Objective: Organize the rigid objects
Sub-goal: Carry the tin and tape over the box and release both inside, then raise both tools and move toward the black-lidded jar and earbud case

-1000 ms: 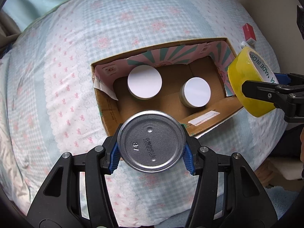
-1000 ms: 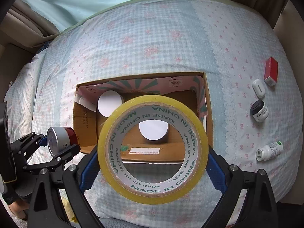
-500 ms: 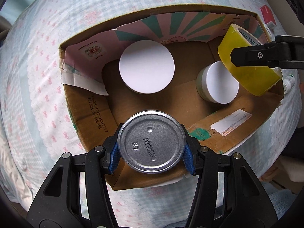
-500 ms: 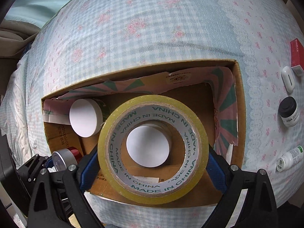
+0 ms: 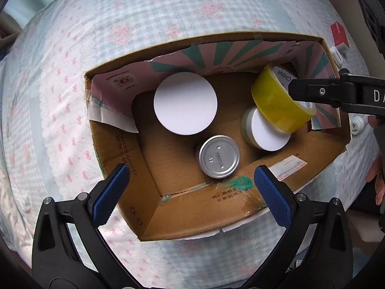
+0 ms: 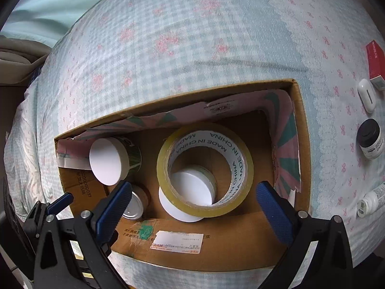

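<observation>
Both tongs, left gripper and right gripper, gape empty; tape roll light, stiff, grip across rim.

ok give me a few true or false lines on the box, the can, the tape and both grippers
1. The metal can stands inside the cardboard box. True.
2. The left gripper grips the can. False: it is open and empty.
3. The yellow tape roll lies in the box over a white-lidded jar. True.
4. The right gripper is shut on the tape. False: its jaws stand open, clear of the roll.
</observation>
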Motion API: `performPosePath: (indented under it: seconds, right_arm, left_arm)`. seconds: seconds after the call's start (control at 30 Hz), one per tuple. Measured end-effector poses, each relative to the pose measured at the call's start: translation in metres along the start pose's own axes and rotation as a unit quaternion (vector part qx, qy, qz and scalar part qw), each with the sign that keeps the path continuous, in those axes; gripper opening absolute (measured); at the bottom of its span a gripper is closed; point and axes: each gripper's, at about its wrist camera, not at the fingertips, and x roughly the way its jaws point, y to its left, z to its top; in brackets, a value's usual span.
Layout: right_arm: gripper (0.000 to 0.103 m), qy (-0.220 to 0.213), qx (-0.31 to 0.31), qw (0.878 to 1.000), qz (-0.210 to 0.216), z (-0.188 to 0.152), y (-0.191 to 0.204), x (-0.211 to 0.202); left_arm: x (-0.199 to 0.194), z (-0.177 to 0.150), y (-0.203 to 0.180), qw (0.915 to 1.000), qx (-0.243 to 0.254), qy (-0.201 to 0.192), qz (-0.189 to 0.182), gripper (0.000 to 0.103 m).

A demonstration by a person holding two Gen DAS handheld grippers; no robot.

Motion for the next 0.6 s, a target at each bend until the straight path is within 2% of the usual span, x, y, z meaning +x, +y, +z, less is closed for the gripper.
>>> performPosePath:
  seconds: [0.3, 0.6]
  right_arm:
    - [0.103, -0.013, 0.005, 1.000, -0.001, -0.014, 0.000, -0.017]
    - [0.103, -0.042, -0.010, 0.999, 0.004, -0.037, 0.016, -0.057]
  left_arm:
    - [-0.024, -0.011, 0.001, 0.9998, -0.008, -0.019, 0.000, 0.103]
    - [-0.072, -0.037, 0.002, 0.9980, -0.016, -0.062, 0.003, 0.103]
